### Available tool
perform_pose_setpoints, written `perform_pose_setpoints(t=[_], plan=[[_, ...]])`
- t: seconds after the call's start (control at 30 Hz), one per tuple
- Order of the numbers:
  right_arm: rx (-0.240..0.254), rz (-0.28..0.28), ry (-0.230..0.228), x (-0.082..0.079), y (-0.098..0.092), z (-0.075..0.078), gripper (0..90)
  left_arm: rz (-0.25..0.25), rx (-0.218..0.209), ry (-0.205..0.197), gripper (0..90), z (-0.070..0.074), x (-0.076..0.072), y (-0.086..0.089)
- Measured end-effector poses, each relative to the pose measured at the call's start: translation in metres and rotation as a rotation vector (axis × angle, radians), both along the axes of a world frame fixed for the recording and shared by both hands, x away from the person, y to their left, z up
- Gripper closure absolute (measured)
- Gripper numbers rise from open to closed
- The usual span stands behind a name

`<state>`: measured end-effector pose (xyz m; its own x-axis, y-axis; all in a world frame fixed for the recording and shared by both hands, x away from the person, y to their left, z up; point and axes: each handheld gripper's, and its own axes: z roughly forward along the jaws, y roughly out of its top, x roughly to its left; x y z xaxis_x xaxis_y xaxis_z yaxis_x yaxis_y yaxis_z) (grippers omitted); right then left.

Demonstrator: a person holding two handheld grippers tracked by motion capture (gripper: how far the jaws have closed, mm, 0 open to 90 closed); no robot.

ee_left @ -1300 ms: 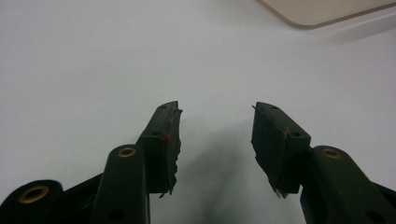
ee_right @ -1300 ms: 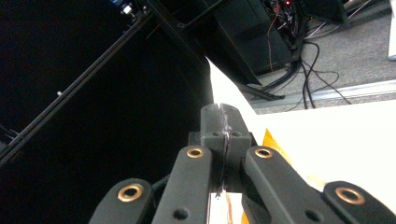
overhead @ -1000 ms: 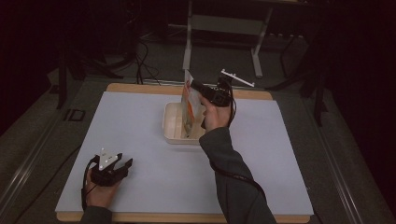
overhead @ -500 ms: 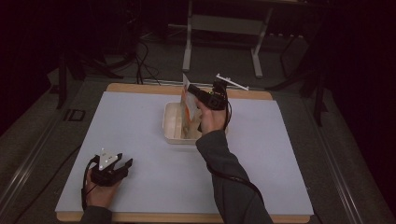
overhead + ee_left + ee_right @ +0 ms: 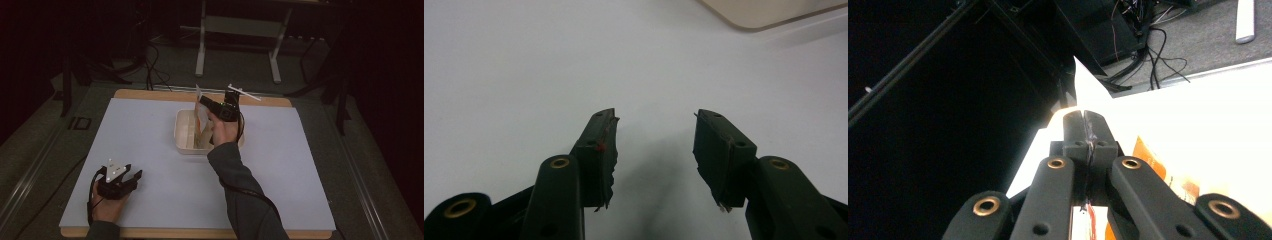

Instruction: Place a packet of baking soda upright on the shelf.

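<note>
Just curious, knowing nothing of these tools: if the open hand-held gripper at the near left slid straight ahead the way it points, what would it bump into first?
Probably the cream tray; the left hand-held gripper has bare white tabletop ahead.

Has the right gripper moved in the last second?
Yes. The right gripper, shut on the packet, has sunk toward the tray.

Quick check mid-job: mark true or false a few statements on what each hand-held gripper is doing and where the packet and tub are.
1. The right hand-held gripper is shut on the packet. True.
2. The packet lies flat on the mat. False: it is held over the tub.
3. The left hand-held gripper is open, with nothing between its jaws. True.
4. The left hand-held gripper rests inside the tub. False: it sits on the white mat, near the front edge.
</note>
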<state>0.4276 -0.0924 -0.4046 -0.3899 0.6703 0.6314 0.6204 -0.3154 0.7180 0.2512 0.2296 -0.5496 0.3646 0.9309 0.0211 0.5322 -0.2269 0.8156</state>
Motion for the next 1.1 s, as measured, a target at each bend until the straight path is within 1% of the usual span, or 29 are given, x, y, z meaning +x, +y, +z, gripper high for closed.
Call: perform_pose_setpoints(t=[0.1,0.13,0.2,0.27,0.43,0.57,0.73,0.83,1.07,1.1], plan=[[-0.024,0.005,-0.002,0.000,0.000,0.001,89.0,0.001,0.001,0.000,51.3,0.000,0.000,0.000],[-0.024,0.005,-0.002,0.000,0.000,0.001,89.0,0.001,0.001,0.000,51.3,0.000,0.000,0.000],[-0.031,0.011,0.017,0.001,0.000,0.002,85.8,0.001,0.002,-0.002,51.3,0.000,0.000,0.000],[-0.029,0.028,0.035,0.002,-0.001,0.001,78.5,0.001,0.003,-0.001,51.3,0.000,0.000,0.000],[-0.039,0.038,0.045,0.003,-0.002,0.000,70.3,0.000,0.003,-0.001,51.2,0.000,0.000,0.000],[-0.077,0.050,0.028,0.000,-0.001,0.003,68.1,0.003,0.001,-0.003,51.2,-0.001,0.000,-0.001],[-0.124,0.061,-0.025,-0.006,0.000,0.013,64.6,0.002,0.005,-0.004,51.3,0.000,0.000,-0.001],[-0.153,0.075,-0.057,-0.009,-0.001,0.020,64.0,0.002,0.005,-0.004,51.2,0.000,0.000,-0.001],[-0.194,0.091,-0.090,-0.016,-0.004,0.031,62.4,0.002,0.005,-0.004,51.3,0.000,0.000,-0.001],[-0.208,0.094,-0.096,-0.017,-0.005,0.033,62.4,0.002,0.005,-0.003,51.2,0.000,0.000,-0.001]])
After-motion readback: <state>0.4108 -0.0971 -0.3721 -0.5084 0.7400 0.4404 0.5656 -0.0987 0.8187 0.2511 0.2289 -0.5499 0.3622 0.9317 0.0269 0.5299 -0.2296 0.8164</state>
